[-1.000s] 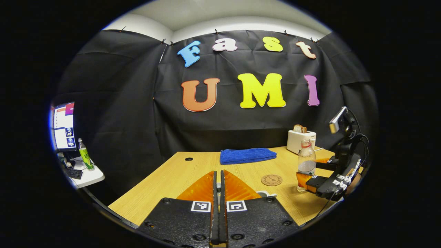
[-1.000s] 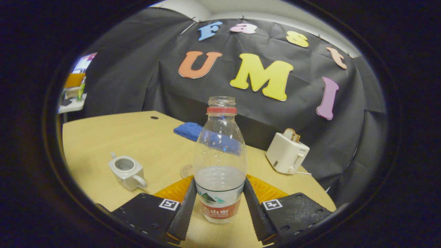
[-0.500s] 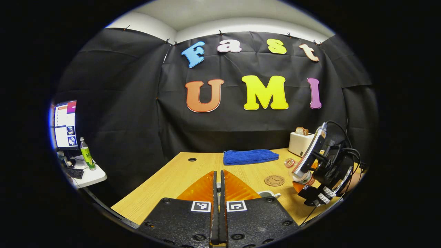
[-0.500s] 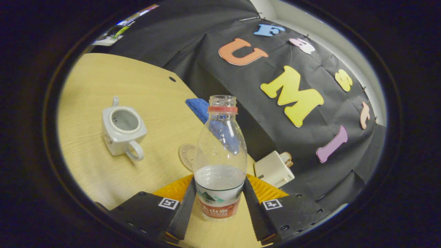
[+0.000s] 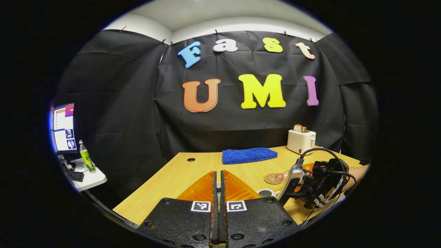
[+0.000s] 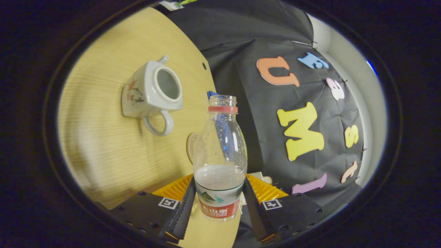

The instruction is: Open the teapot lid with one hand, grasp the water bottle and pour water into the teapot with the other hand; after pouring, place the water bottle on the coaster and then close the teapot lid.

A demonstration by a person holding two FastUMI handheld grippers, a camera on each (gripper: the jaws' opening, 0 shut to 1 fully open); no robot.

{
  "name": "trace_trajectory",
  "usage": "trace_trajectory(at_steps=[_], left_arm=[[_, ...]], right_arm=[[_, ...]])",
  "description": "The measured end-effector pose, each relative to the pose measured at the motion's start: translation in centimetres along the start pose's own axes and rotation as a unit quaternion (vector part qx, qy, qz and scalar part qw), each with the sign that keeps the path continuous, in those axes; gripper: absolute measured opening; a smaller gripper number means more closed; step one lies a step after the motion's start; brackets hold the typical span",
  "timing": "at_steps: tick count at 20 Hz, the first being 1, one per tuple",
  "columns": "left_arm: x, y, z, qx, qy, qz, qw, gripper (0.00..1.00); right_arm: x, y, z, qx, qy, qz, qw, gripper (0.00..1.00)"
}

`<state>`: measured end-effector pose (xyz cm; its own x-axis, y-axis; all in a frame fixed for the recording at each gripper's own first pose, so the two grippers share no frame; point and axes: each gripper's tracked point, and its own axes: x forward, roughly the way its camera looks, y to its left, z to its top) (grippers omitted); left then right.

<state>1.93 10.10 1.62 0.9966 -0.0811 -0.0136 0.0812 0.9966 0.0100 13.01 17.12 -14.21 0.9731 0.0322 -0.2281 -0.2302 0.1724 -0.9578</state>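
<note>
Bottle tipped toward the open teapot

Our right tongs (image 6: 217, 203) clamp the water bottle (image 6: 219, 162), tilted near the lidless teapot (image 6: 151, 91) on the surface (image 6: 103, 151); our left tongs (image 5: 217, 193) are closed, contents unclear.

One teapot (image 6: 151, 91) – one water bottle (image 6: 220, 162) – one coaster (image 5: 274, 178) – one toaster (image 5: 301, 141).

Level left view; tilted right view; shared teapot (image 6: 153, 90).
</note>
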Motion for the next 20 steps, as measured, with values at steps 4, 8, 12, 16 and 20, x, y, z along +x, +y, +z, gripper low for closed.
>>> trace_trajectory(at_steps=[4, 8, 12, 16, 20], left_arm=[[0.1, 0.5, -0.3, -0.004, 0.003, 0.001, 1.0, 0.03], [0.1, 0.7, -0.3, -0.006, 0.005, 0.002, 1.0, 0.03], [0.0, 0.3, -0.3, -0.001, 0.004, -0.005, 1.0, 0.03], [0.1, -0.1, -0.6, 0.005, 0.006, -0.011, 1.0, 0.03], [0.2, -0.4, -0.6, 0.009, 0.009, -0.015, 1.0, 0.03]], right_arm=[[0.0, -0.5, 0.7, -0.051, -0.01, -0.014, 0.999, 0.74], [-0.1, -1.3, 1.0, -0.098, -0.018, -0.031, 0.995, 0.74], [-0.2, -1.7, 1.0, -0.153, -0.027, -0.051, 0.987, 0.73], [-0.5, -1.9, 1.5, -0.184, -0.043, -0.062, 0.98, 0.74], [-0.5, -2.2, 2.1, -0.215, -0.053, -0.07, 0.973, 0.74]])
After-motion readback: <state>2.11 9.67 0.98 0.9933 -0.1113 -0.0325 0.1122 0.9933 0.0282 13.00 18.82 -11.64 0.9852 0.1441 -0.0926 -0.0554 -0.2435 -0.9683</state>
